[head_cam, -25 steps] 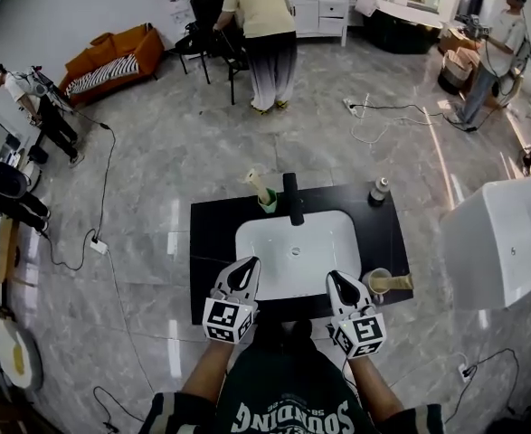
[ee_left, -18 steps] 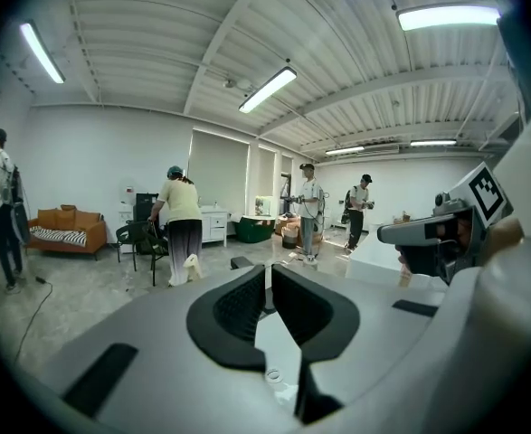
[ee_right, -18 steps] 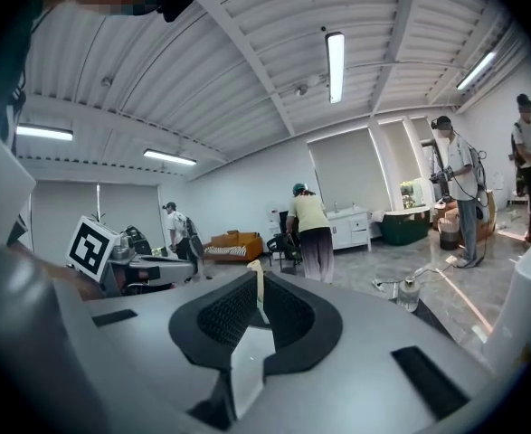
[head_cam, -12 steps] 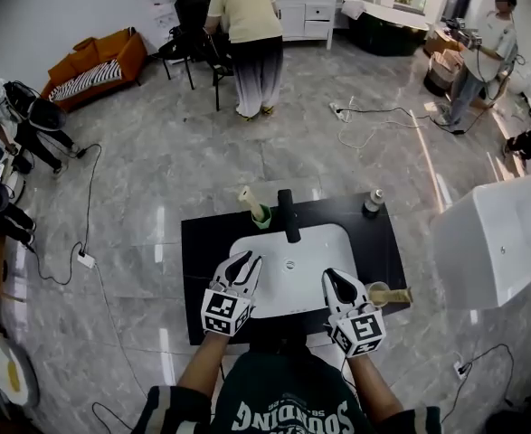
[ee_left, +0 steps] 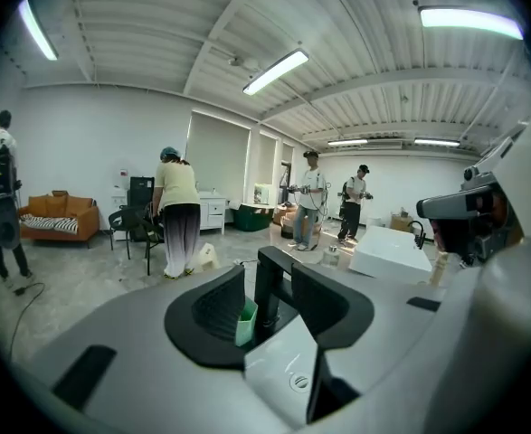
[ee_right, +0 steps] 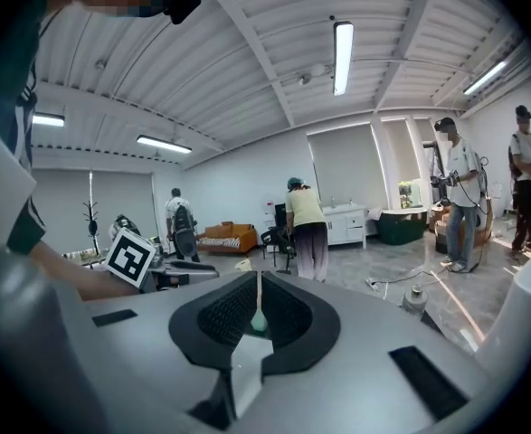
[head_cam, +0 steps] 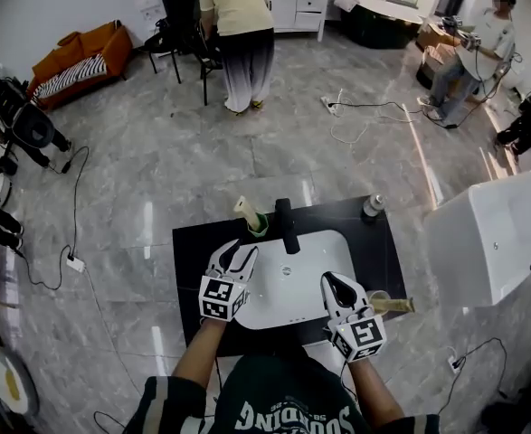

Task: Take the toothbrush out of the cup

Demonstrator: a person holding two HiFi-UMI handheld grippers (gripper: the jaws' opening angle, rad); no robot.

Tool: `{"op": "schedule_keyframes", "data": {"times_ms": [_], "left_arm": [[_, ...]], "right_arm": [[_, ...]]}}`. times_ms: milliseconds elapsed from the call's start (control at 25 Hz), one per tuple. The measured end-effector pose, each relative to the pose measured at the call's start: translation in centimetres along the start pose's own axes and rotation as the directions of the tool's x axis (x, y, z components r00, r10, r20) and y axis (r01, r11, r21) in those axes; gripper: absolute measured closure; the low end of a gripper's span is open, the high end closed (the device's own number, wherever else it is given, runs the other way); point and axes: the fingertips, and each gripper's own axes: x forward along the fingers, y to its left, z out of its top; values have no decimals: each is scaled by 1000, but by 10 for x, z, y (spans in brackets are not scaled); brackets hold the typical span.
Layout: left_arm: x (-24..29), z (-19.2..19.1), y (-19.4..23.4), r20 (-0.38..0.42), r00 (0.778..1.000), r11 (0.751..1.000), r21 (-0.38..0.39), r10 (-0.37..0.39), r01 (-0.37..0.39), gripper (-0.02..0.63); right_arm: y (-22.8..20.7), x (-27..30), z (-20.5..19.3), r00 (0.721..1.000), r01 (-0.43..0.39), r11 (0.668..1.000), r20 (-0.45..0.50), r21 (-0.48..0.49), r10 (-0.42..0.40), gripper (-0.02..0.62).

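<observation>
Since a moment ago our left claw (head_cam: 238, 251) has crossed the near edge of the sink basin (head_cam: 306, 253) toward the green cup (head_cam: 260, 225), and its jaws have just been opening. They now stand released and well apart, with nothing between them. In the left gripper view they frame the black faucet (ee_left: 270, 287) and a sliver of the cup beside it. We read this as the approach to the grasp, so the task proper has not yet begun.

The toothbrush (head_cam: 245, 211) is still in the cup, tilted away from the faucet. The cup stands at the back of the black tabletop (head_cam: 191, 253), just left of the faucet. Our right claw (head_cam: 336, 285) has hardly changed: it hangs over the basin's near right corner, clenched to a thin slit on nothing (the far-off toothbrush merely shows through that slit).

Counted:
- Two claws.
- One green cup and one toothbrush.
- One faucet and one basin.
- One small bottle (head_cam: 371, 207) at the back right.
- One pale second cup (head_cam: 379, 302) near our right claw, with a tan handle (head_cam: 399, 306) sticking from it that we cannot identify.
</observation>
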Motion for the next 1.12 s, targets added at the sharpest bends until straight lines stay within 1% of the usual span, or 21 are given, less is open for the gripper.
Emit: {"op": "schedule_keyframes", "data": {"times_ms": [120, 240, 360, 560, 680, 920, 1000, 1120], "left_arm": [[22, -5, 16, -25, 1000, 1000, -11, 16, -16, 451], [40, -23, 37, -91, 995, 999, -29, 27, -30, 451], [58, -36, 52, -124, 992, 998, -52, 25, -32, 451], [81, -48, 67, -147, 989, 996, -88, 16, -29, 451], [91, -53, 71, -153, 988, 995, -95, 8, -23, 451], [103, -63, 80, -162, 986, 990, -130, 26, -48, 453], [105, -64, 82, -164, 986, 990, -131, 28, -50, 468], [106, -62, 83, -159, 987, 993, -104, 29, -46, 506]], "right_arm": [[-8, 7, -1, 1000, 10, 1000, -19, -13, -10, 552], [-4, 16, -8, 999, -2, 1000, -37, -11, 1, 552], [-3, 24, -9, 998, 20, 1000, -59, 2, -20, 552], [-1, 32, -19, 995, 18, 1000, -98, 5, -17, 552], [-1, 33, -27, 994, 20, 1000, -104, 18, -18, 552], [0, 33, -40, 991, 23, 999, -136, 29, -19, 552], [0, 32, -41, 990, 26, 999, -139, 31, -22, 552], [-1, 30, -41, 990, 32, 999, -139, 36, -26, 552]]}}
